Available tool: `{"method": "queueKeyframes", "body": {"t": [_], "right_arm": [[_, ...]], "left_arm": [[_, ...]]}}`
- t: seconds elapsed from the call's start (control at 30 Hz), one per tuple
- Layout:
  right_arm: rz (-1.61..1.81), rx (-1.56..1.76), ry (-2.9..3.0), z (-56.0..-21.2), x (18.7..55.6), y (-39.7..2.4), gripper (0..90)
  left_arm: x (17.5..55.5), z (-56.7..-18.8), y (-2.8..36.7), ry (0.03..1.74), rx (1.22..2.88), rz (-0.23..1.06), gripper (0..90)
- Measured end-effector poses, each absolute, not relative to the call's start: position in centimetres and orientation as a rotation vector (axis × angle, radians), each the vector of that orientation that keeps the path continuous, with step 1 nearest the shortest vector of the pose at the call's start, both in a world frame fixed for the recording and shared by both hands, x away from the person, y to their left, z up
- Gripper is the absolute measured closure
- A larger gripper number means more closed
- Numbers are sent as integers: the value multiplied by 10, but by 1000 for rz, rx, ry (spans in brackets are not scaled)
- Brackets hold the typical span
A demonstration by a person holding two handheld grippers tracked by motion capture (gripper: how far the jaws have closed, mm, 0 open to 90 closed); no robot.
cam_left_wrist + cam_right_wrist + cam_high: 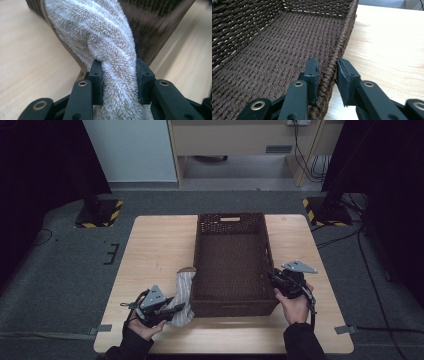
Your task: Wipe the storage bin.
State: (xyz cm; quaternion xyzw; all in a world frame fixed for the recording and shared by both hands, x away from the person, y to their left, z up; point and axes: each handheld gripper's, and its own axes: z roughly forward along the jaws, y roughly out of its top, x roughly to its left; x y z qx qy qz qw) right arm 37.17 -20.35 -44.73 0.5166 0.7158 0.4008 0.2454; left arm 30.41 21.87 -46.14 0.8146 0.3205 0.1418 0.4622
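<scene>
A dark brown woven basket [230,222] stands empty in the middle of the wooden table [155,245]. A beige and white striped towel [184,289] lies twisted against the basket's near left corner. My left gripper [172,309] is shut on the towel's near end; in the left gripper view the fluffy towel [100,37] is pinched between the jaws of my left gripper [120,73], with the basket wall [155,22] behind it. My right gripper [274,277] is at the basket's right side. In the right gripper view my right gripper [327,69] straddles the basket rim [344,32], shut on it.
Bare table surface lies on both sides of the basket and along the front edge. Dark stands with yellow-black striped bases [97,212] sit on the carpet beyond the table's far corners, with cables [345,237] trailing on the right.
</scene>
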Motion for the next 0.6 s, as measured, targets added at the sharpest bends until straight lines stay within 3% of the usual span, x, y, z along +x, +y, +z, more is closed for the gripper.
{"method": "queueKeyframes", "body": {"t": [0.17,0.6], "right_arm": [[1097,1408,1955,-447,372,-204,707],[1095,1400,1961,-448,372,-204,706]], "left_arm": [[294,-456,218,739,1962,359,639],[300,-490,199,807,2220,268,633]]}}
